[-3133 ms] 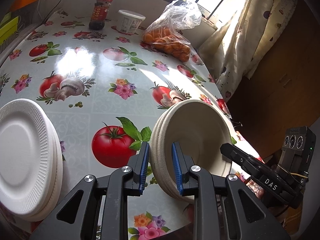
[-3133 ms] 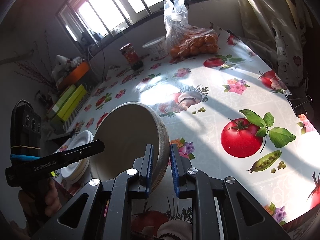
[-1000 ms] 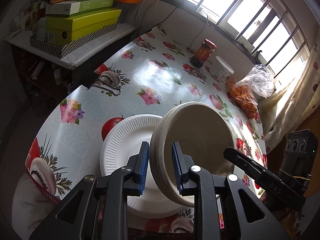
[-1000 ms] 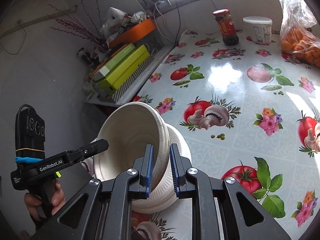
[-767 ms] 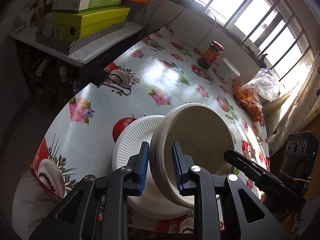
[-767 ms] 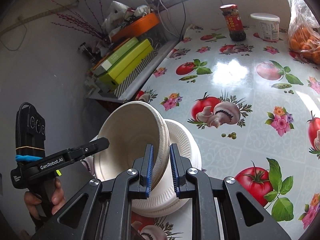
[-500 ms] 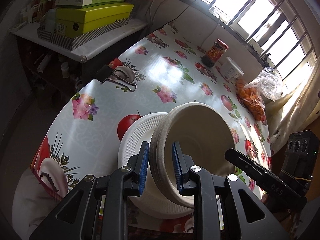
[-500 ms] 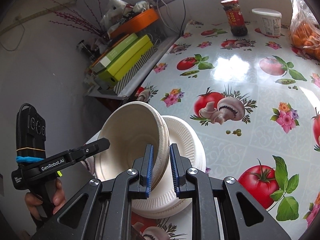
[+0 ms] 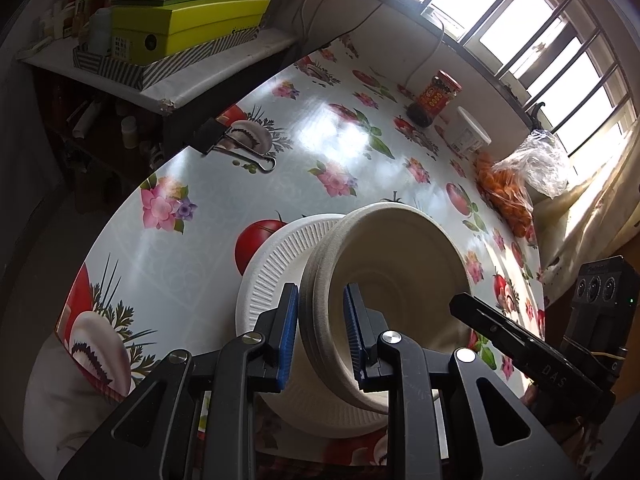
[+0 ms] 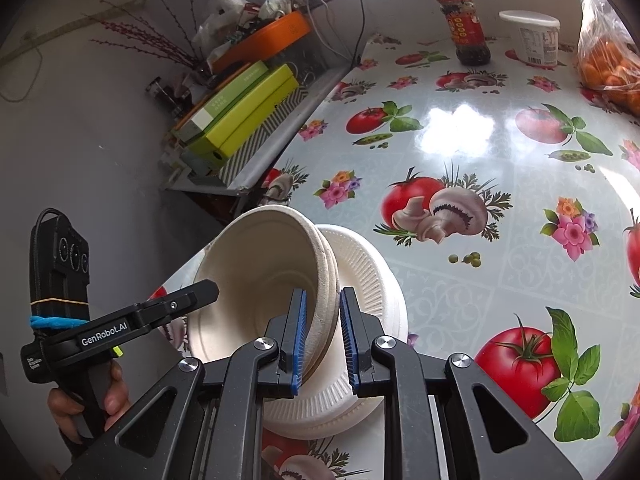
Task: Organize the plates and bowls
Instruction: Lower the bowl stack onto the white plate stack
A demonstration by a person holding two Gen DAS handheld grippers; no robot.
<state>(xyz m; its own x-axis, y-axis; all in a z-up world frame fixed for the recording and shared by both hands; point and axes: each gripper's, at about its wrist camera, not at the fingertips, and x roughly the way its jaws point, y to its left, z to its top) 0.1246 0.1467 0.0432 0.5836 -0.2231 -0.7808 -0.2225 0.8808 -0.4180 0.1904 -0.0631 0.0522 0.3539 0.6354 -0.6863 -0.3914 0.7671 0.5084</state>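
The stack of bowls (image 9: 384, 280), which a few seconds ago stood on the table (image 9: 192, 240) apart from the plates, has been carried across and now hangs tilted directly over the stack of plates (image 9: 272, 264) at the near left edge. This suggests the transfer is almost complete; only lowering and release appear to remain. The left gripper (image 9: 320, 340) is clenched on the near rim of the bowl stack, one finger inside and one outside. The right gripper (image 10: 323, 344) is clenched on the opposite rim in the same manner. In the right wrist view the bowls (image 10: 264, 280) show about three nested rims; the exact count cannot be confirmed. The plates (image 10: 368, 280) beneath show at least two stacked edges. Whether the bowl base already touches the top plate cannot be told. Other items on the table: one jar (image 10: 466, 28) with a red label, one white tub (image 10: 530, 38), and one bag of oranges (image 9: 516, 188), all at the far side. One binder clip (image 9: 228, 144) grips the left table edge.
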